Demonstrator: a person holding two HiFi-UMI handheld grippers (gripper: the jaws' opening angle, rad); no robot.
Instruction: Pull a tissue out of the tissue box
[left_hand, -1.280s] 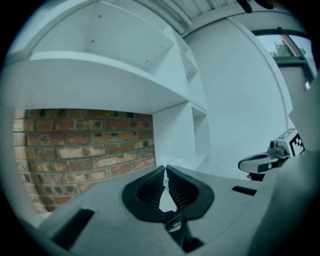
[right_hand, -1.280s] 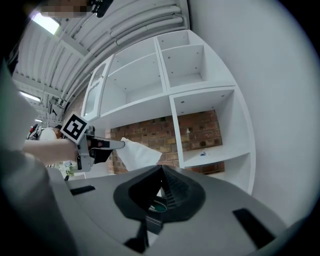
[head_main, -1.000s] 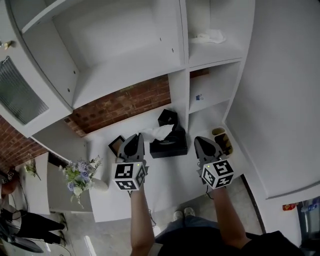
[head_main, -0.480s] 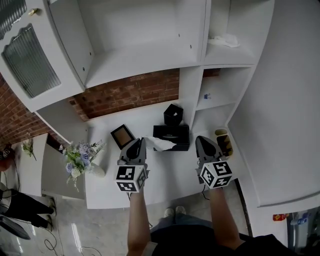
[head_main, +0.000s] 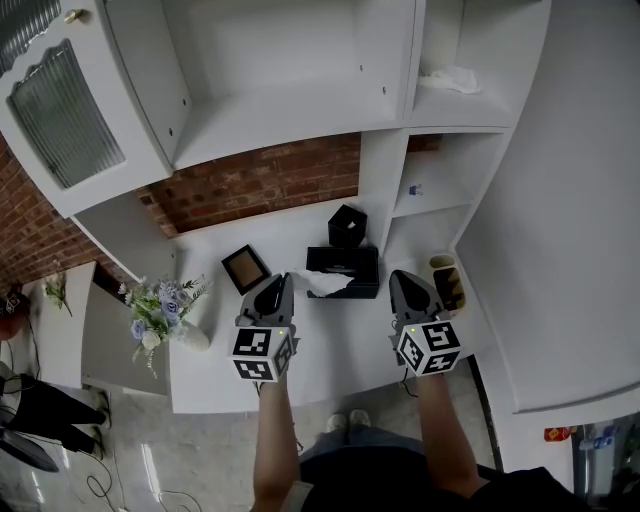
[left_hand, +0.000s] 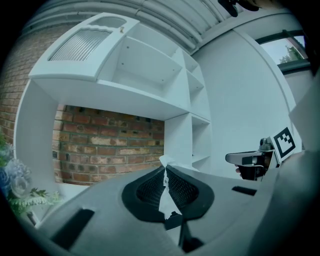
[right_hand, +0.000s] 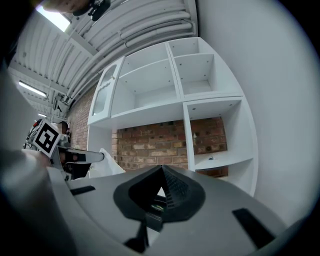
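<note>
Purple-and-white flowers (head_main: 157, 318) with feathery green leaves stand far to the left of the black tissue box (head_main: 362, 268), at the edge of the smooth white worktop (head_main: 330, 350). Nearer the box on that side sits a small square frame (head_main: 245, 268) with a dark border. The left claw (head_main: 286, 282), dark and pointed with ribbed pads, is just left of the box. Its jaws are pinched together on a crumpled white tissue (head_main: 322, 283). The thin sheet lies across the box's front left part, and whether it has come free of the slot cannot be told. Behind the rectangular box stands a smaller black cube-shaped holder (head_main: 347, 226), in front of a rough red brick wall (head_main: 260, 190). Right of the box and apart from it, the right claw (head_main: 396, 278) has its tips together with nothing between them. Further right lies a small dark tray (head_main: 449, 288).
</note>
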